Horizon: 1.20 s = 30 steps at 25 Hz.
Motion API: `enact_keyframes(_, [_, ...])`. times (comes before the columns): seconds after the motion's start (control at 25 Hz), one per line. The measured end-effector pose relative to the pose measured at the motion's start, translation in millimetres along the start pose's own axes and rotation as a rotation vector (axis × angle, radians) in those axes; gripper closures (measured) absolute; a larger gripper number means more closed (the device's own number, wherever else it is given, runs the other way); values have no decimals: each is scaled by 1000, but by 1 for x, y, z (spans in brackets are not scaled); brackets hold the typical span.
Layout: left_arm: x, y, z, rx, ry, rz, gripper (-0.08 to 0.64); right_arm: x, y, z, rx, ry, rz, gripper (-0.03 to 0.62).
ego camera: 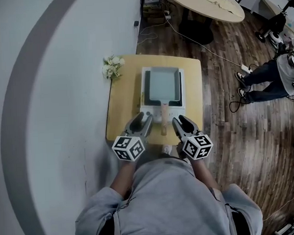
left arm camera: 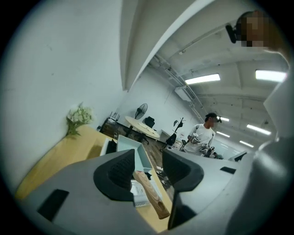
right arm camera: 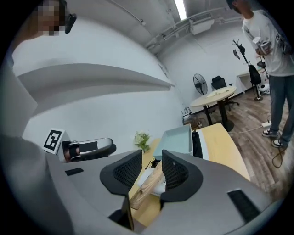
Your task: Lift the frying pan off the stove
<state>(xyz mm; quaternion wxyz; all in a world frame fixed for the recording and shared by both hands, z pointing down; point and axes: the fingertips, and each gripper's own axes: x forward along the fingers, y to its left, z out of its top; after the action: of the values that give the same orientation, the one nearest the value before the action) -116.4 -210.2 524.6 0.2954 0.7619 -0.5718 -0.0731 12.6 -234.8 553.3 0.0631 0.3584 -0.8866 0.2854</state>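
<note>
Left gripper (ego camera: 143, 120), right gripper (ego camera: 182, 122): fingers spread, empty, flanking handle (ego camera: 164, 117). Risk: an end-of-handle pinch may let the frying pan (ego camera: 162, 84) tip.

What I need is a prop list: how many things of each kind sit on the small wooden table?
Frying pan: 1
Stove: 1
Bunch of flowers: 1
Total: 3

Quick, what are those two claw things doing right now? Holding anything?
Left gripper: open, holding nothing.
Right gripper: open, holding nothing.
The pan handle sits between them, ungripped.
</note>
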Motion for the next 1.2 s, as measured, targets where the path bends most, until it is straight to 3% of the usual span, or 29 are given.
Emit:
enact_keyframes(0.2, [26,13,-25,-199,109,-92,373,18,-3,-22,109,100,72,456])
enact_keyframes(0.4, [47,20,-49,-310,213,-163,364,30,-5,-48,233,189,128,443])
enact_keyframes(0.64, [67,22,-72,-531,296,-288,351,38,-1,-69,329,261,185,425])
enact_keyframes(1.0, [92,12,-105,-581,467,-406,331,42,2,-88,455,335,256,405])
enact_keyframes(1.2, [102,9,-116,-603,539,-483,328,49,7,-95,480,368,301,405])
